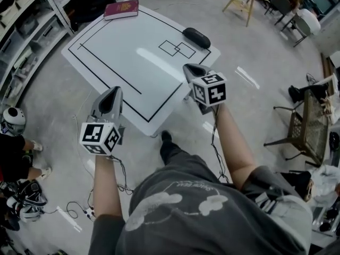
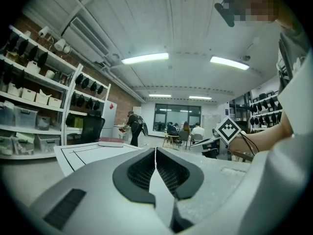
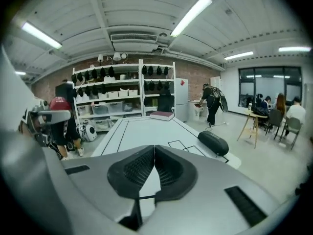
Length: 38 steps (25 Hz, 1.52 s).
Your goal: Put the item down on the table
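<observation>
Head and right gripper views show dark, rounded oblong case (image 1: 196, 37) lying near white table's (image 1: 133, 52) right edge, left gripper view shows only red book (image 2: 111, 142) there, left gripper (image 1: 115, 92) and right gripper (image 1: 191, 69) both closed, empty

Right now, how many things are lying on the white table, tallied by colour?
Dark red: 1, the book at the far corner.
Black: 1, the oblong case at the right edge.
Total: 2 things on the table.
</observation>
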Each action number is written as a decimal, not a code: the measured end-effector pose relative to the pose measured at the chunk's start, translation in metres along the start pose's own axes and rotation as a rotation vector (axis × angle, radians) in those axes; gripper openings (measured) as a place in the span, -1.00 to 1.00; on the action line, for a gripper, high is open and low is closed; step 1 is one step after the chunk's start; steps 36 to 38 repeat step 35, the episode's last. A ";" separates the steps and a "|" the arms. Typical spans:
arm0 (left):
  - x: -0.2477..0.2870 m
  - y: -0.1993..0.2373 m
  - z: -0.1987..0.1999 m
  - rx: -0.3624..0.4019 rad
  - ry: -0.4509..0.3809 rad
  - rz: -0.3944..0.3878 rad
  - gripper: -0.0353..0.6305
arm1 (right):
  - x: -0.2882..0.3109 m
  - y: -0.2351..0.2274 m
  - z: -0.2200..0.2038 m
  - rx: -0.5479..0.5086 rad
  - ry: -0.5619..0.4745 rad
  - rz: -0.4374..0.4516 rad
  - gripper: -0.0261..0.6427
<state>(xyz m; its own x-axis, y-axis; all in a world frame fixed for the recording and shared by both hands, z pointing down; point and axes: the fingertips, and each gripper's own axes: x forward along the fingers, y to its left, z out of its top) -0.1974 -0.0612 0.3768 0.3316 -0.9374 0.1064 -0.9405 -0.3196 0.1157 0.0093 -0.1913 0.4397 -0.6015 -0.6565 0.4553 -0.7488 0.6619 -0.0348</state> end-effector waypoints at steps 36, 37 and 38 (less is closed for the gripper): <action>-0.170 -0.075 -0.081 -0.139 0.044 0.069 -0.87 | -0.124 0.149 -0.101 -0.041 0.046 0.133 -0.93; -0.170 -0.075 -0.081 -0.139 0.044 0.069 -0.87 | -0.124 0.149 -0.101 -0.041 0.046 0.133 -0.93; -0.170 -0.075 -0.081 -0.139 0.044 0.069 -0.87 | -0.124 0.149 -0.101 -0.041 0.046 0.133 -0.93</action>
